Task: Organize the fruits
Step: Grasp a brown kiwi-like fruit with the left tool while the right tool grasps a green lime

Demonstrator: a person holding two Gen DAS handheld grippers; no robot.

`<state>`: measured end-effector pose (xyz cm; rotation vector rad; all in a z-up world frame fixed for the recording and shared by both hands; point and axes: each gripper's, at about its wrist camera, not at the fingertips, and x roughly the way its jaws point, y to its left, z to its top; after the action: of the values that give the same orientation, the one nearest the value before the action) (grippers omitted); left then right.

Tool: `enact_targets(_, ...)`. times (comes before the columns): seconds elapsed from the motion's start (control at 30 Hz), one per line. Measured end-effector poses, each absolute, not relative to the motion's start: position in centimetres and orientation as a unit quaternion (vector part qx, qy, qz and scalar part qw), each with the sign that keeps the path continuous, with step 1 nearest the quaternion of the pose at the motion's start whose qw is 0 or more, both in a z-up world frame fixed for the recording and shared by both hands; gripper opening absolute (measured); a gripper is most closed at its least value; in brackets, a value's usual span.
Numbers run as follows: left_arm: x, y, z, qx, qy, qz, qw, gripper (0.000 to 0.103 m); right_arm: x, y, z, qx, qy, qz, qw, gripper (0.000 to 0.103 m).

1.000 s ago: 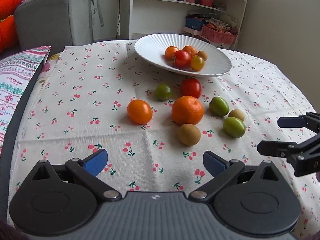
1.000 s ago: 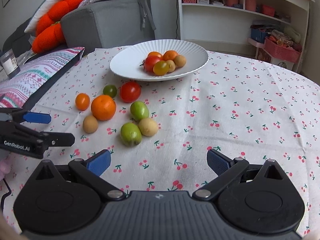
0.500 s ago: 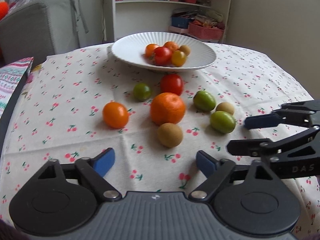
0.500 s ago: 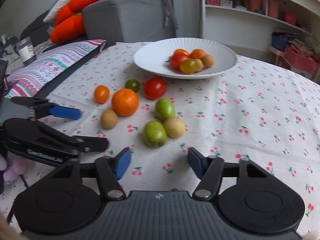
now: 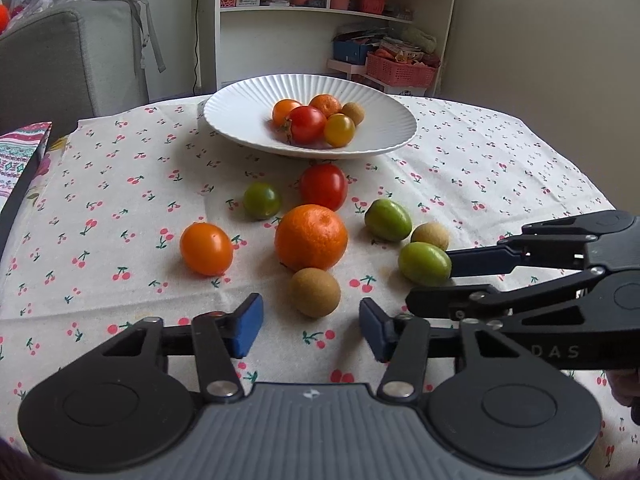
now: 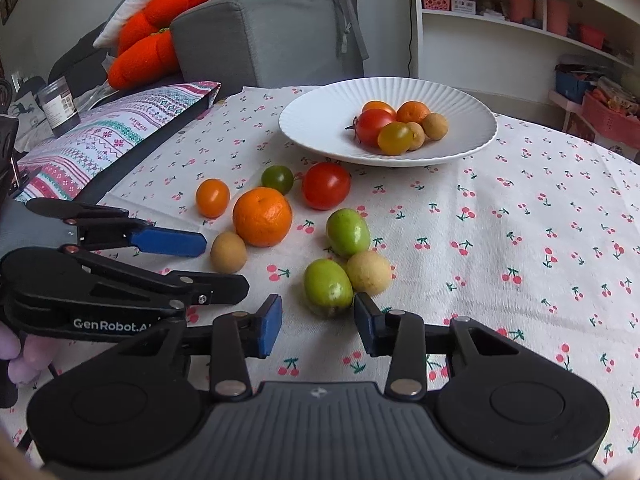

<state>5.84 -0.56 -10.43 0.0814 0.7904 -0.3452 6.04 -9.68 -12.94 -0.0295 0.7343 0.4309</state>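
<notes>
A white ribbed plate holds several small fruits at the back of the cherry-print cloth. Loose fruits lie in front of it: a big orange, a red tomato, a small orange tomato, a dark green tomato, a brown kiwi-like fruit, two green fruits and a beige one. My left gripper is open, just before the brown fruit. My right gripper is open, just before the near green fruit.
A grey sofa with orange cushions and a striped pillow stands to the left. A white shelf unit with baskets stands behind the table. The table edge curves away on the right.
Both grippers have moved forward toward the loose fruits and closer together. Their jaws have narrowed somewhat but stay open. No fruit has moved.
</notes>
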Motion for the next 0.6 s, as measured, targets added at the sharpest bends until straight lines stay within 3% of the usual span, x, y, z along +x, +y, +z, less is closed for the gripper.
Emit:
enact_targets(0.4, 6.43, -0.84, -10.38, 0.027, 0.383, -0.165, 0.908, 0.016, 6.79, -9.68, -12.88, -0.007, 0.353, 0.198, 0.915, 0.025)
enact_targets(0.6, 6.45, -0.69, -10.33, 0.023, 0.385, -0.166, 0.908, 0.015, 6.78, -9.65, -12.78, -0.009, 0.353, 0.198, 0.914, 0.025)
